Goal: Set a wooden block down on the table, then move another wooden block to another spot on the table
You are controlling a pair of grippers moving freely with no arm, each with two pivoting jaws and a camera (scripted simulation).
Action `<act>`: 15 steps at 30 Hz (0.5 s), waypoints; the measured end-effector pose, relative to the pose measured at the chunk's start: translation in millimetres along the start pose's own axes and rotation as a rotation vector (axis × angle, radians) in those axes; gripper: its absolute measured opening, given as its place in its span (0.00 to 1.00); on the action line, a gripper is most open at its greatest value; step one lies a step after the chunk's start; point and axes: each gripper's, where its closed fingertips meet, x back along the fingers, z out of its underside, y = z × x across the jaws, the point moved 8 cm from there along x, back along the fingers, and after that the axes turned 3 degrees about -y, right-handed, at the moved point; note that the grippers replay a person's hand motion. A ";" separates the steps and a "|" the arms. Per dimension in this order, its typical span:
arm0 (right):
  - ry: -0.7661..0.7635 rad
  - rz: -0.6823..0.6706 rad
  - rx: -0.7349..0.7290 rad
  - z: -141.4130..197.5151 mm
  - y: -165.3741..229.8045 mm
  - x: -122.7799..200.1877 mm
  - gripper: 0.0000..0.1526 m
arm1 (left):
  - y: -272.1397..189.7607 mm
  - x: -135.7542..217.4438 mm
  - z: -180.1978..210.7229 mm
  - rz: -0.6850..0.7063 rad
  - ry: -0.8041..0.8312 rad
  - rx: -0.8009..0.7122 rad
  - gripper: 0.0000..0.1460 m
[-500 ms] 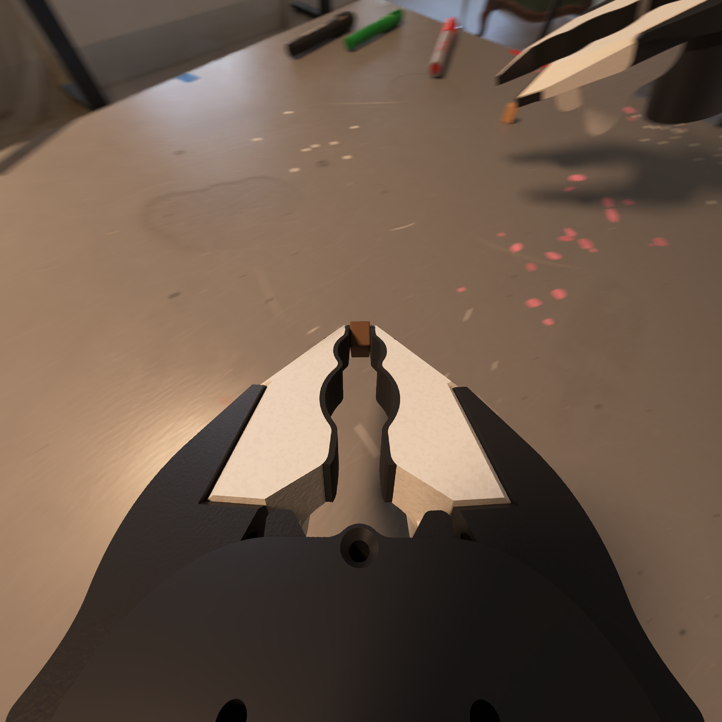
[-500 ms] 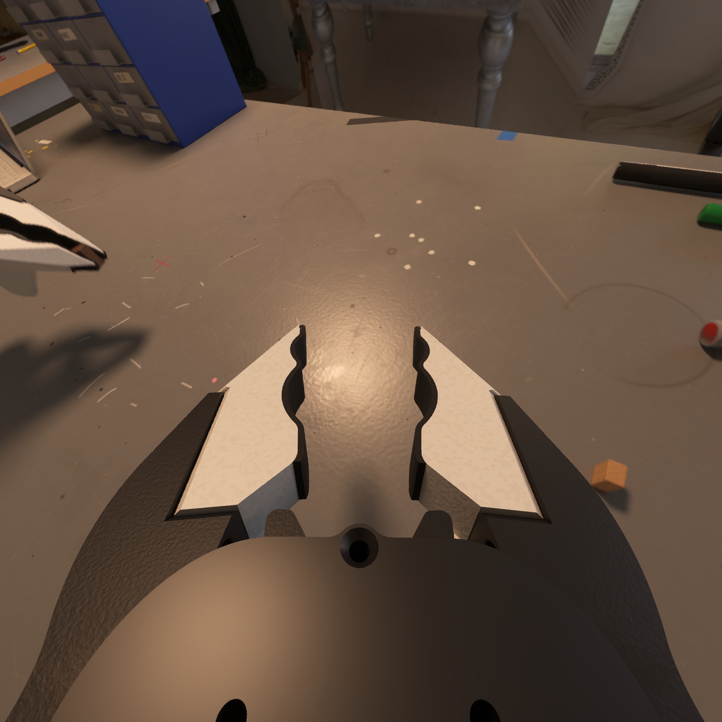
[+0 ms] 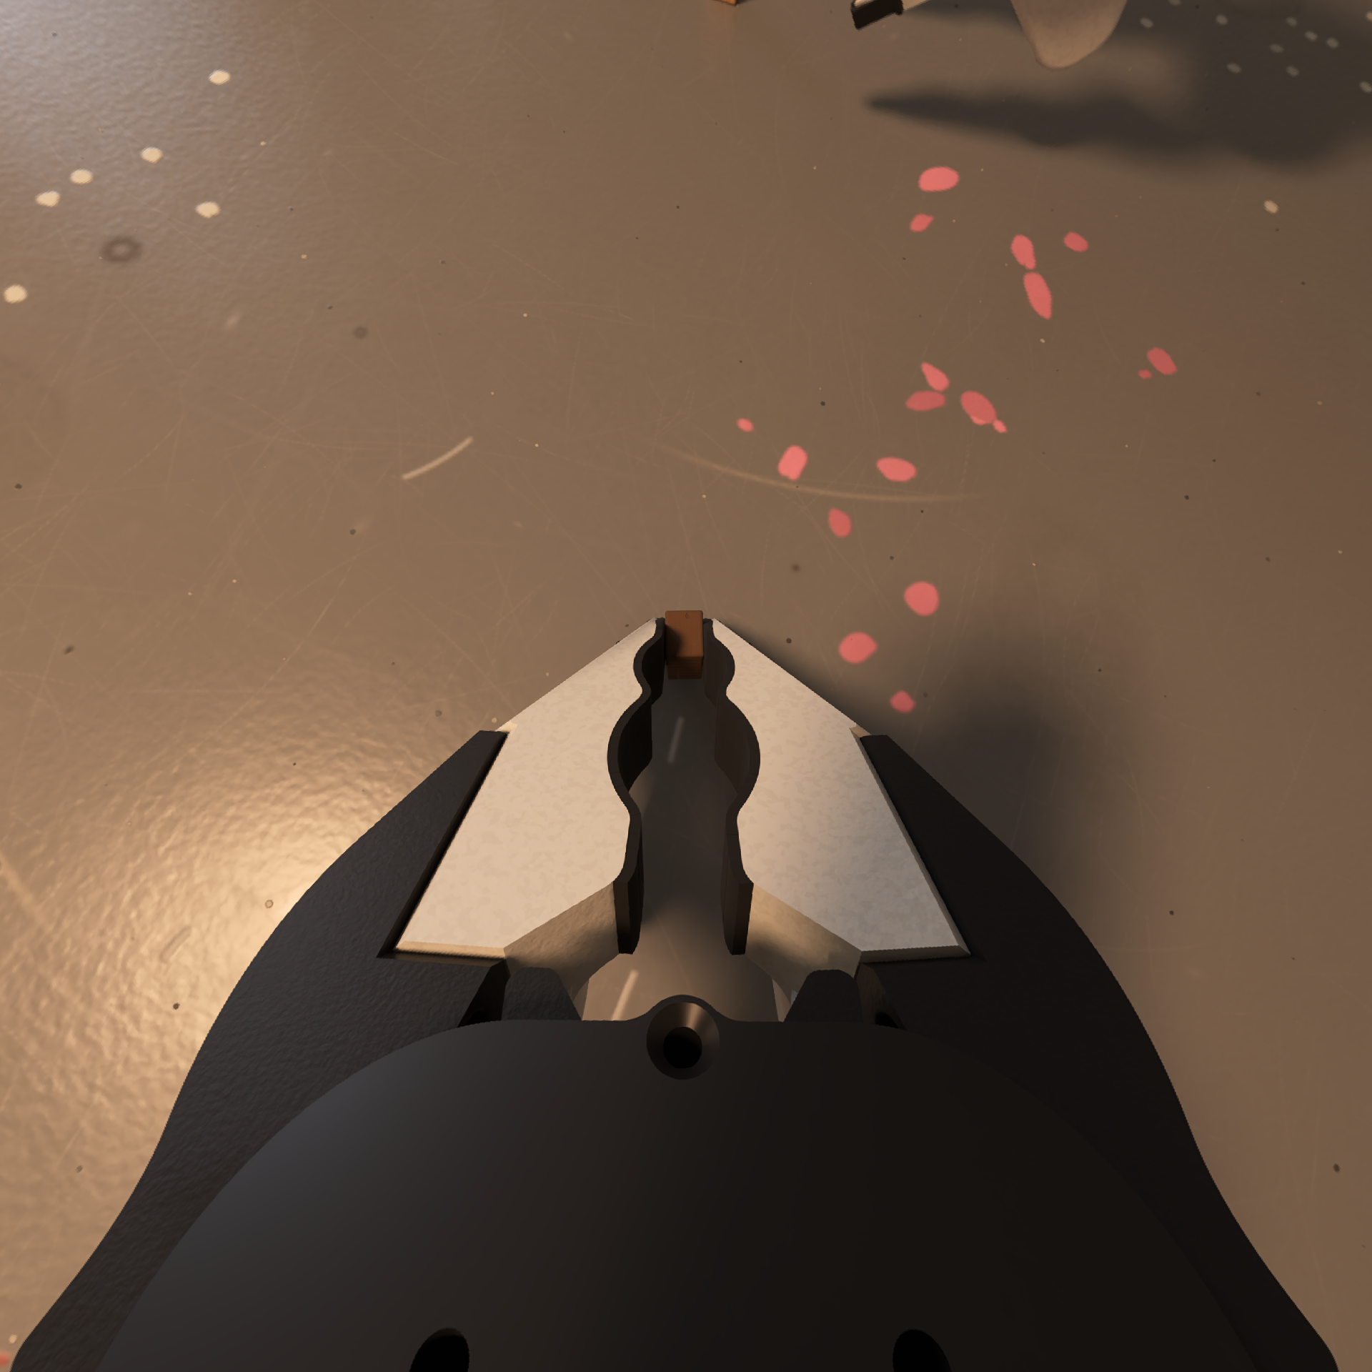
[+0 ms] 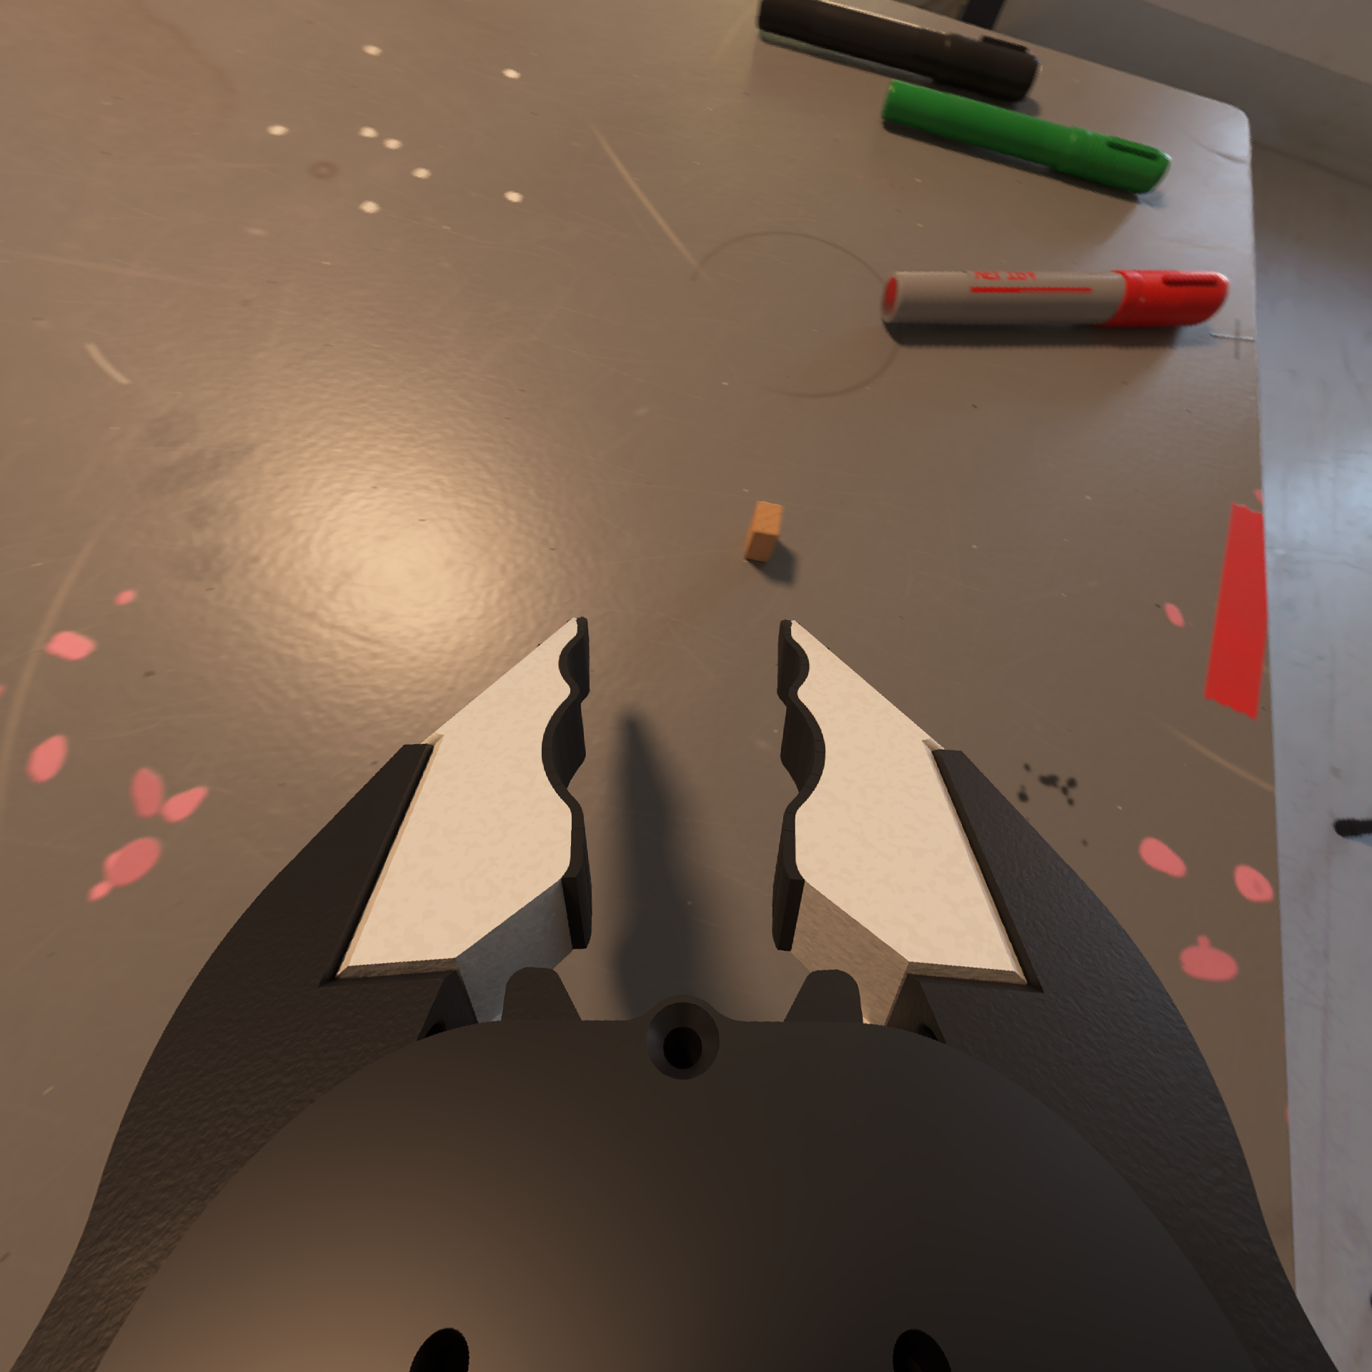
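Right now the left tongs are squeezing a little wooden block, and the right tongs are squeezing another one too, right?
Not quite. The left tongs are squeezing a little wooden block, as the left wrist view shows. But the right tongs are open and hold nothing: in the right wrist view the other block sits on the table, ahead of them and a bit to the right.

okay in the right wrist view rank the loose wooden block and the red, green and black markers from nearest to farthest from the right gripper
From the right gripper:
1. Wooden block, just ahead, slightly right.
2. Red marker, farther, right, near the table edge.
3. Green marker, beyond it.
4. Black marker, farthest, at the top.
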 end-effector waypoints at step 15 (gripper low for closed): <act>0.041 0.125 -0.100 -9.9 -19.8 -54.2 0.18 | 3.1 21.1 -3.9 0.063 -0.085 0.038 0.33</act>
